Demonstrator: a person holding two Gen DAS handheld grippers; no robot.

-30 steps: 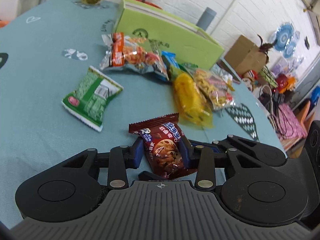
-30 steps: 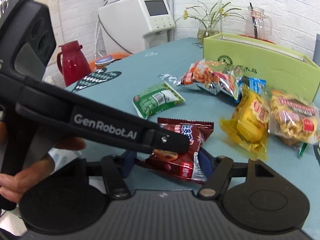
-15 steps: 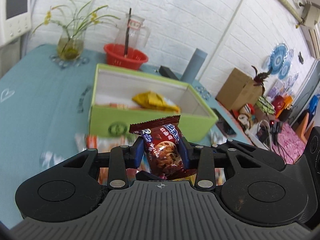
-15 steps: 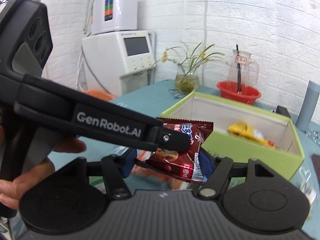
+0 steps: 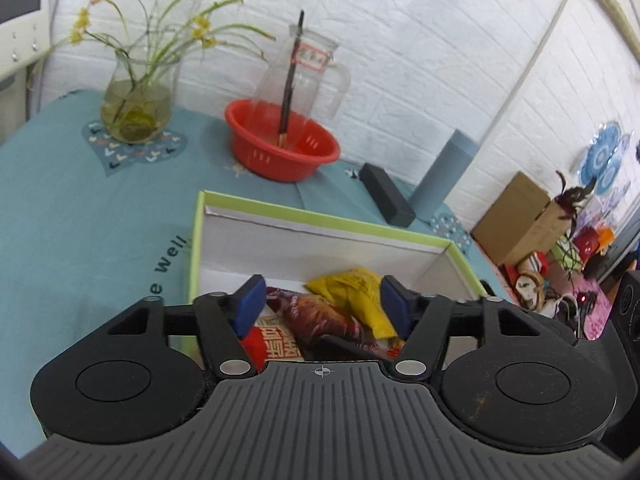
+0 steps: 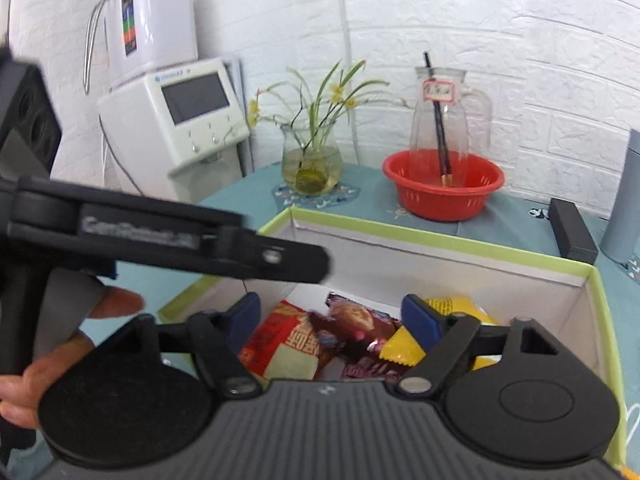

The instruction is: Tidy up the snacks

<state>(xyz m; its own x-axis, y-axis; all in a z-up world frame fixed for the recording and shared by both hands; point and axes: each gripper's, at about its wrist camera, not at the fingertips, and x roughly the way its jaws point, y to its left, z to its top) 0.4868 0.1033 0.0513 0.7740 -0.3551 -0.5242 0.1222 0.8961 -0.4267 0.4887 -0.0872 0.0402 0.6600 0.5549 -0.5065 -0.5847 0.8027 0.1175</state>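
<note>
A green box [image 5: 320,222] with white inner walls stands on the teal tablecloth. Inside lie a dark red cookie packet [image 5: 320,316], a yellow packet [image 5: 358,294] and a red packet [image 5: 268,344]. My left gripper [image 5: 323,306] is open above the box, its blue pads apart over the dark red packet. My right gripper [image 6: 332,322] is open too, over the same box [image 6: 440,240], with the dark red packet [image 6: 352,328], the red packet [image 6: 284,340] and the yellow packet [image 6: 404,344] below it. The left gripper's body [image 6: 160,236] crosses the right wrist view.
A red basket [image 5: 282,146] holding a glass jug [image 5: 304,68] stands behind the box. A vase with flowers [image 5: 136,108] is at the back left. A black case [image 5: 386,200] and a grey-blue cylinder [image 5: 444,174] are at the back right.
Both grippers moved over the box and opened. The dark red cookie packet, held by both before, now lies in the box.
</note>
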